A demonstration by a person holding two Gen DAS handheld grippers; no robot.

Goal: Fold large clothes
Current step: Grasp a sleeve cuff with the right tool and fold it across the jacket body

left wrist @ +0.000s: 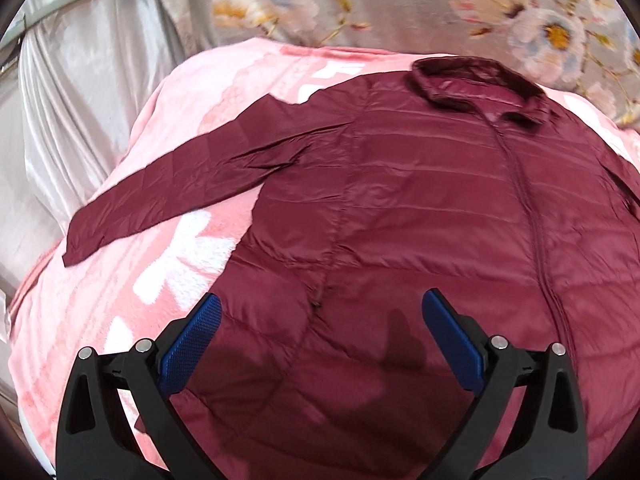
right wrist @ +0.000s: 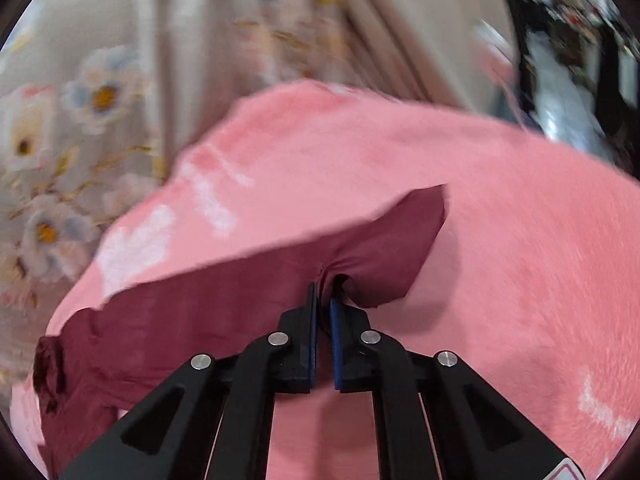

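While right gripper pinches sleeve, blanket beyond

We find no text, label, brand, number or sign that can be read in either view (a corner of a pale, red-edged sticker shows at the lower right rim of the right wrist view, but it is cut off and nothing on it is legible).

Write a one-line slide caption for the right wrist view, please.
Right gripper shut on the maroon jacket sleeve near its cuff, above the pink blanket.
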